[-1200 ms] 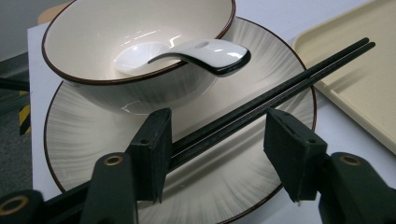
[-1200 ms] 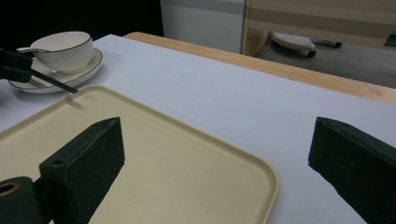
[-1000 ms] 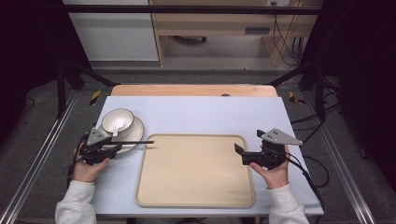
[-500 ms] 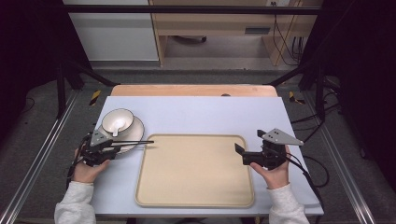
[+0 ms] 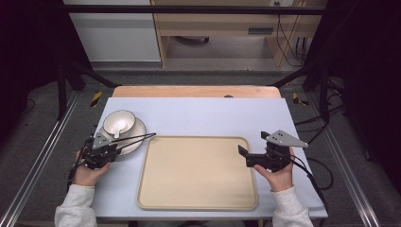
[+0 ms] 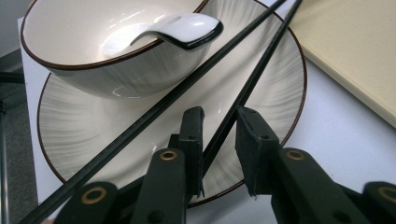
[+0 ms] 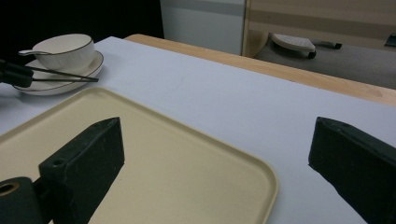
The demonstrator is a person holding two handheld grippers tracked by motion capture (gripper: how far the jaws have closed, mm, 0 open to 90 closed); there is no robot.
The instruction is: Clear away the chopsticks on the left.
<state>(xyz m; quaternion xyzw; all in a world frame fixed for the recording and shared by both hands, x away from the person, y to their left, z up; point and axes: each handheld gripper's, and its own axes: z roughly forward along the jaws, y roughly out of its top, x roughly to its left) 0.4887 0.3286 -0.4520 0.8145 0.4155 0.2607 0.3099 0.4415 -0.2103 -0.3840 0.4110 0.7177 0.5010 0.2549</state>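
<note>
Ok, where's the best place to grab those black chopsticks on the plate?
Probably the near ends, coming in low from the person's side: the chopsticks lie flat across the plate, and the bowl sits close beside their middle. They splay apart there, though. The left gripper, whose jaws have just been closing, has one stick between them and the other outside.

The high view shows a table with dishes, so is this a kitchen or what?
Probably a recording lab, not a kitchen: a dark metal frame surrounds the pale blue table, cables trail over the floor behind, and the white brown-rimmed bowl and beige plastic tray look staged.
</note>
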